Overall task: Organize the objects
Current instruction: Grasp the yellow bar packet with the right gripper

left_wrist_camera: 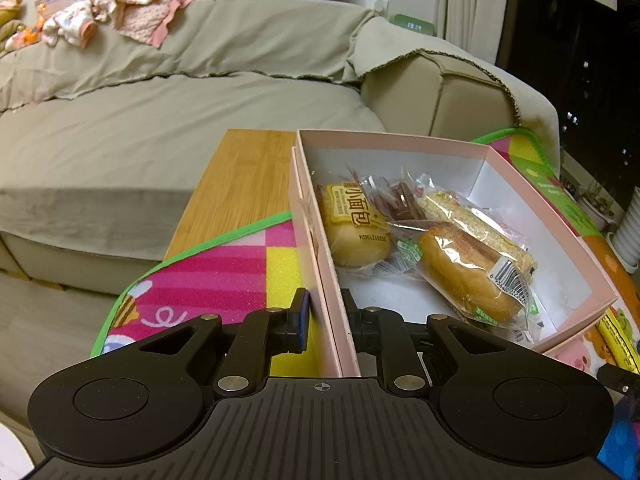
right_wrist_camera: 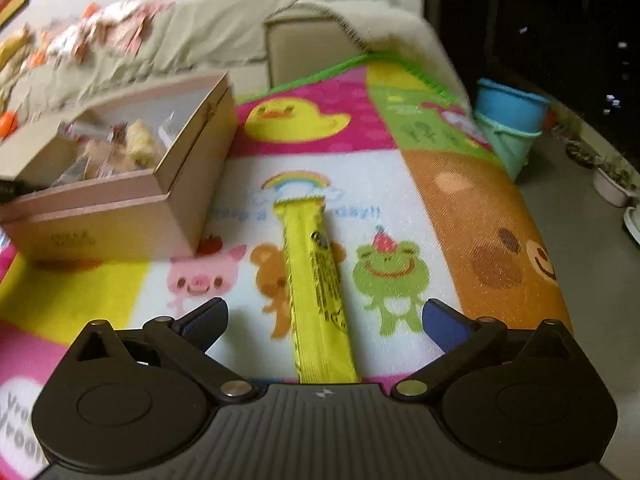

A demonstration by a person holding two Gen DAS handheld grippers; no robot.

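So the pink box (left_wrist_camera: 440,152) sat on the colourful play mat (left_wrist_camera: 224,264), on a wooden table (left_wrist_camera: 240,184) in front of the beige sofa (left_wrist_camera: 160,128); inside it were wrapped bread buns (left_wrist_camera: 464,276) and other snack packets; the left gripper (left_wrist_camera: 325,312) was clamped on the box's near side wall, one finger inside and one outside; the yellow snack bar (right_wrist_camera: 316,280) lay flat on the mat right of the box, with the right gripper (right_wrist_camera: 324,320) spread wide around its near end, not touching it.
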